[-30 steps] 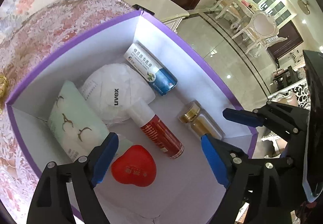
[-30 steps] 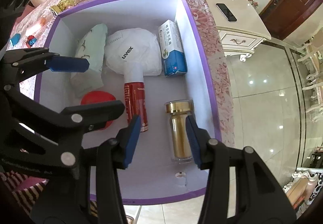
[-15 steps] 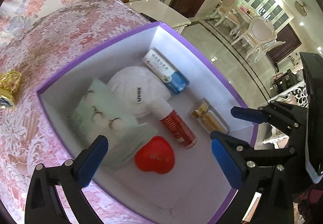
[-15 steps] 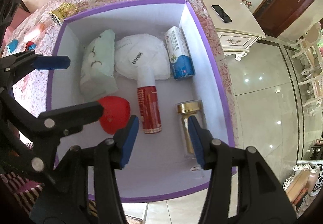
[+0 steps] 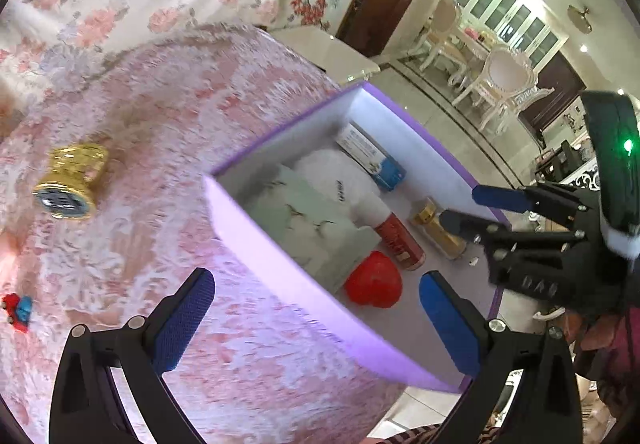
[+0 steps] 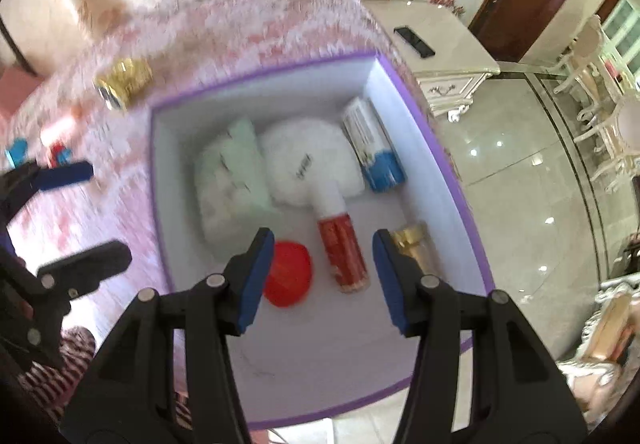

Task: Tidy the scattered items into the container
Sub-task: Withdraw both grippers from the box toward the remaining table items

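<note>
Now, from the left wrist view, the left tongs point(image 5: 316, 318) stand wide open and empty, straddling the near wall of the purple-rimmed white cardboard box point(image 5: 280, 268). One blue pad hangs over the pink floral lace cloth point(image 5: 160, 131) covering the bench, the other over the box floor near the red heart-shaped case point(image 5: 374, 284). Still outside the box lie a gold metallic cylinder on its side point(image 5: 72, 179) and a small red-and-blue toy point(image 5: 16, 312), well apart from the tongs.

From the right wrist view, the right tongs point(image 6: 322, 278) hang partly open above the box, gripping nothing; below them lie the red spray can with white cap point(image 6: 340, 244) and a gold-capped glass bottle point(image 6: 414, 246). A white moulded face mask point(image 6: 308, 159), pale green tissue pack point(image 6: 232, 171) and blue-and-white carton point(image 6: 374, 147) fill the far end.

The gold cylinder looks likely to roll if nudged sideways; a pad could also snag the lace or clip the box wall.
</note>
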`<state>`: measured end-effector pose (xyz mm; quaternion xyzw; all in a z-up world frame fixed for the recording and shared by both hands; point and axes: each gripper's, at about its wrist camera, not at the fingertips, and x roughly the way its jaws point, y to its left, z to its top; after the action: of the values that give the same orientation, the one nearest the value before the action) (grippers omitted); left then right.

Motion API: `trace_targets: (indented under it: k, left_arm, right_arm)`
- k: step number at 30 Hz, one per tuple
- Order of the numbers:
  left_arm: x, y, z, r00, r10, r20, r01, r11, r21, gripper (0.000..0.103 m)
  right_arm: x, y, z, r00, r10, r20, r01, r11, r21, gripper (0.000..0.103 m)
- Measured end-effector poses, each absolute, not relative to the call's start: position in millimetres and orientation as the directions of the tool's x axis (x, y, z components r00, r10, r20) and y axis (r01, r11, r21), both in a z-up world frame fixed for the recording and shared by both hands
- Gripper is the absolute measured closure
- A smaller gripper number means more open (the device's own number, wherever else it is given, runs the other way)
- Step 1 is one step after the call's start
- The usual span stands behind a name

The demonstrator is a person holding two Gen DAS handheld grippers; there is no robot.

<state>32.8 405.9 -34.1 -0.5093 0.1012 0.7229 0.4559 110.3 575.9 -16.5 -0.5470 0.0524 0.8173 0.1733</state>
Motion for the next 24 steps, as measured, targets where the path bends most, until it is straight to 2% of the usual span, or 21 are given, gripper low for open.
trace_targets:
  k: [9,18,24]
  left_arm:
    - [-18.3,310.2,-40.9,-0.151,0.532,-0.833,-0.68,-0.668,-0.303,0.0]
    - [-73.7,180.8,-76.3,-0.225,0.439,-0.87,-0.485,-0.824,-0.291,0.0]
    - [-98.8,104.2,-104.7,-0.238,0.393,-0.888,-0.357,-0.886,-0.296,0.0]
  right_arm:
    - [44.6,469.4,1.0,-0.429,0.154,-0.89,-0.162,-0.982,-0.092,0.044]
    - [-29.1,356.2,-31.2,-0.411,0.032,-0.911,0.035,-0.998,-0.051,0.044]
    - [-65.9,297.3,-58.5,-0.369,-0.024,-0.929,0.108,-0.994,-0.017,0.044]
